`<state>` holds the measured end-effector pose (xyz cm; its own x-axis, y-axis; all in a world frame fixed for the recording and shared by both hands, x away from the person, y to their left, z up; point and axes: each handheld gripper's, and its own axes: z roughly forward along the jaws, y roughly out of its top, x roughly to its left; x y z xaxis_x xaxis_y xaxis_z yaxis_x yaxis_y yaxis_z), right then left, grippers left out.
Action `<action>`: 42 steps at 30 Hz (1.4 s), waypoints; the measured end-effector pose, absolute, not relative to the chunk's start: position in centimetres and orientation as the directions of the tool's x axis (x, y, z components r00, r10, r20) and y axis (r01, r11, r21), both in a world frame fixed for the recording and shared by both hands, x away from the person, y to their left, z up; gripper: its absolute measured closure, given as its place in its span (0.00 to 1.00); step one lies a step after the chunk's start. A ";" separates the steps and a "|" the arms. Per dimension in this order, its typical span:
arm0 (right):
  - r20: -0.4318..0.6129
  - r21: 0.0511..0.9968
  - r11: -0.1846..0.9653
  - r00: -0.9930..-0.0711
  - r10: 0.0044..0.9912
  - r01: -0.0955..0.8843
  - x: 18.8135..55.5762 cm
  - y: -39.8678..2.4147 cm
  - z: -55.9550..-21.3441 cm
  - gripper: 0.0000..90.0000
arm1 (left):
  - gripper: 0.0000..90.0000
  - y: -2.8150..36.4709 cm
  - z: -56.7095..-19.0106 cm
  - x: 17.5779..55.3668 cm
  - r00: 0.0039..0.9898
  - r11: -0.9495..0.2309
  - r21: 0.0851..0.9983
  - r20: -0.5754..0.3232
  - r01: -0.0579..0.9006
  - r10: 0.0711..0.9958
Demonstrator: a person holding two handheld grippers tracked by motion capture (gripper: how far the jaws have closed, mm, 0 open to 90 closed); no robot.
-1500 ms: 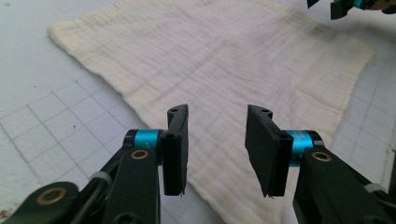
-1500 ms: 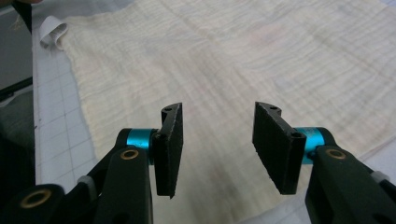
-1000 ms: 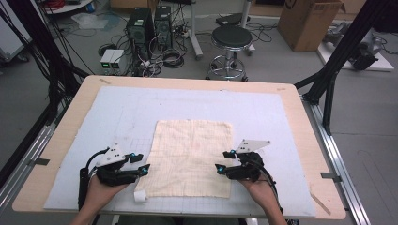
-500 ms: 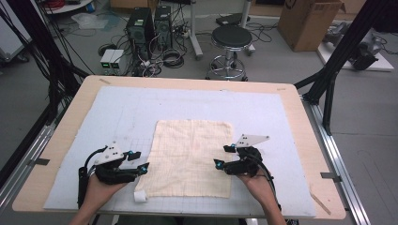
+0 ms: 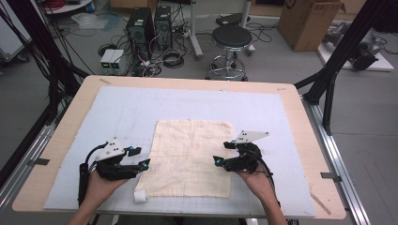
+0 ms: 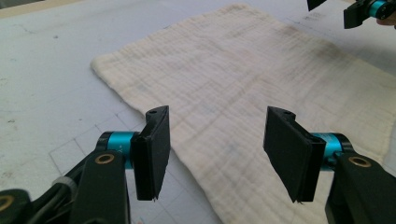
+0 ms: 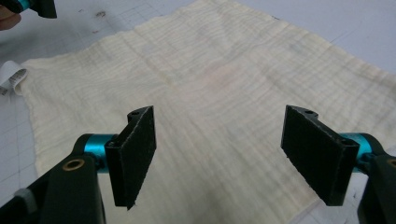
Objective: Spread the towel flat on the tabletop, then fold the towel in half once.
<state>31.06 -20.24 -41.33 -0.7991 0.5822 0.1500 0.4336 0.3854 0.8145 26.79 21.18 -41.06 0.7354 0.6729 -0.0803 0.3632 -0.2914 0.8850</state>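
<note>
1. Both sets of tongs have just been opening compared with the earlier frames; the hands are hardly shifting, and the cloth point(image 5: 191, 158) is keeping its place.
2. Left gripper point(image 5: 144, 161) and right gripper point(image 5: 217, 161) are standing wide apart with nothing pinched, hovering at the cloth's left and right edges.
3. That cream cloth is lying flat and square at centre frame on the mat point(image 5: 277, 117); a white tag point(image 5: 140, 196) is poking out at its lower-left corner.
4. Judging by this, the spreading seems finished; any folding is yet to begin.
</note>
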 end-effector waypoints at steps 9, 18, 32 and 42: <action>0.155 0.812 0.381 -0.793 0.589 0.441 32.1 -20.2 -40.9 0.28 | 0.46 20.9 -40.6 28.0 0.730 -0.288 0.879 -0.096 0.381 0.676; 0.155 0.807 0.379 -0.782 0.604 0.453 33.4 -20.3 -40.4 0.28 | 0.46 20.4 -40.3 29.9 0.717 -0.278 0.871 -0.114 0.405 0.688; 0.127 0.797 0.391 -0.762 0.635 0.460 37.0 -20.4 -39.1 0.28 | 0.49 19.8 -38.7 34.4 0.678 -0.260 0.872 -0.106 0.416 0.727; 0.117 0.792 0.384 -0.735 0.668 0.474 39.8 -20.3 -37.8 0.29 | 0.51 19.7 -38.2 38.2 0.609 -0.239 0.862 -0.097 0.447 0.787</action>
<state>39.83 -20.30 -37.85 -0.7354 0.6675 0.1169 0.4743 0.3837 0.7924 38.20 19.66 -38.15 0.6089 0.7873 -0.0974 0.4472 -0.2392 0.8619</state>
